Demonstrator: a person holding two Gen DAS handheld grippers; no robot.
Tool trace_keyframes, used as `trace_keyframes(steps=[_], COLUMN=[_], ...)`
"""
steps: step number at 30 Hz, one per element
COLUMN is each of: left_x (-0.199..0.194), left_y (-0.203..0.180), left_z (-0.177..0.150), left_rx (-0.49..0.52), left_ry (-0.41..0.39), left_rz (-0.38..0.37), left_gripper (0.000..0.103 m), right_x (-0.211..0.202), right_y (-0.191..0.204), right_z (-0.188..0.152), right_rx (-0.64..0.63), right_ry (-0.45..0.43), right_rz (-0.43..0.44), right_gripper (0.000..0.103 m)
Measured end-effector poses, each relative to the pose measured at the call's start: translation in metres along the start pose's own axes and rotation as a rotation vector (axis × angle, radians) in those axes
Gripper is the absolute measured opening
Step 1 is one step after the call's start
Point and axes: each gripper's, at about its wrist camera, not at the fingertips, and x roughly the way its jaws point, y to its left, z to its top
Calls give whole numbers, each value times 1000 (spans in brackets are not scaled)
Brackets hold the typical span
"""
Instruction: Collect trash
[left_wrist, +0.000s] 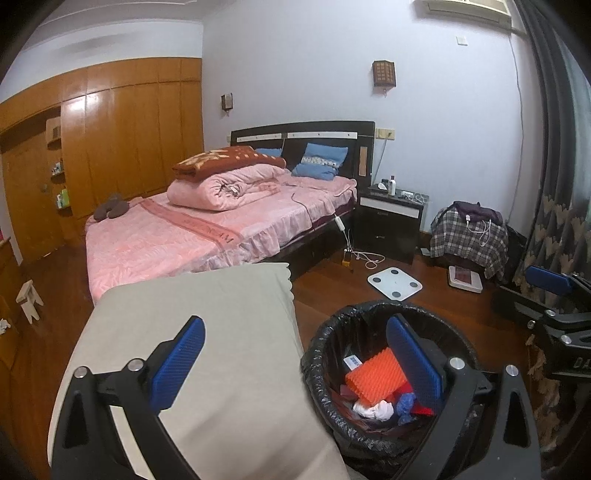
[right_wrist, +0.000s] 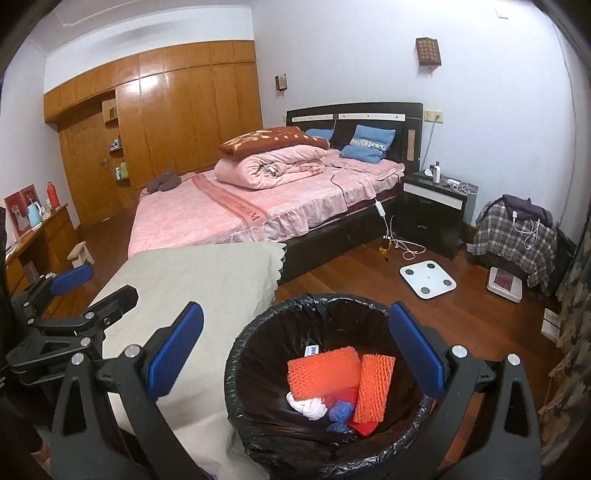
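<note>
A round trash bin (right_wrist: 236, 354) with a black liner stands on the wooden floor beside a beige cloth-covered surface (right_wrist: 192, 273). Inside lie two orange foam nets (right_wrist: 321, 373), a crumpled white tissue (right_wrist: 308, 406), a blue wad (right_wrist: 341, 411) and something red. My right gripper (right_wrist: 295, 354) hangs open above the bin's mouth, holding nothing. My left gripper (left_wrist: 295, 363) is open and empty too, straddling the cloth's edge and the bin (left_wrist: 369, 306). The same orange foam net (left_wrist: 373, 376) shows between its fingers. Each gripper appears at the other view's edge: the left gripper (right_wrist: 96, 288), the right gripper (left_wrist: 535, 295).
A pink bed (right_wrist: 240, 214) fills the middle of the room. On the floor past the bin lie a white scale (right_wrist: 428, 278), cables and a second scale. A black nightstand (right_wrist: 432, 206), a plaid-covered chair (right_wrist: 517, 236), a curtain at right and a small stool (right_wrist: 81, 253) ring the area.
</note>
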Motion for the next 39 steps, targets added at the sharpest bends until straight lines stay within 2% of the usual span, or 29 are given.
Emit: trace_keyframes(steps=[14, 39], left_x=[-18, -20], left_y=[2, 3], left_z=[1, 0], left_rx=[-1, -2], left_ry=[-30, -26], left_rz=[16, 15], left_gripper=[97, 97], right_x=[-5, -5], right_y=[8, 10], right_z=[1, 2], right_rx=[-13, -11], right_ry=[-10, -8], right_rz=[6, 5], right_gripper=[97, 97])
